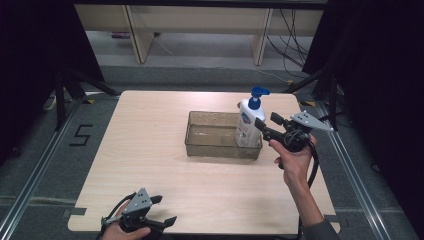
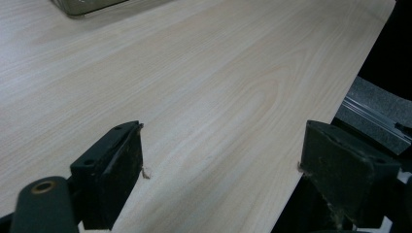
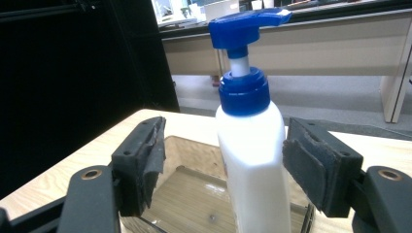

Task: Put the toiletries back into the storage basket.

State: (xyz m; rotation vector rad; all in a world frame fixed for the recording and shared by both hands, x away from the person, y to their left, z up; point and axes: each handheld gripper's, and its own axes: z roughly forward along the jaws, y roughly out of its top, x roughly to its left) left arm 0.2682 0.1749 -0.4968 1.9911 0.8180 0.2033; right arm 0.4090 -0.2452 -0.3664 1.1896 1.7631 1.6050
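Right gripper (image 1: 264, 123): right of centre in the high view, held in a hand (image 1: 295, 159) that comes up from the lower right; it points left at the bottle.
Right jaws: open; in the right gripper view the bottle stands between the pads (image 3: 145, 160), with a gap on the left side and the right pad just beside the bottle's wall; whether that pad touches cannot be told.
Bottle (image 1: 248, 124): white, with a blue pump head, upright in the right end of the tray, right of centre in the high view.
Tray (image 1: 210, 146): clear, rectangular, at the middle of the table.
Left gripper (image 1: 165, 210): bottom left of the high view, at the table's near edge, well apart from the tray.
Left jaws: open wide, with bare wood between them in the left gripper view.
Table (image 1: 150, 150): light wood, filling the centre of the high view.
Floor mark (image 1: 81, 135): a black "5" at the left, beside the table.
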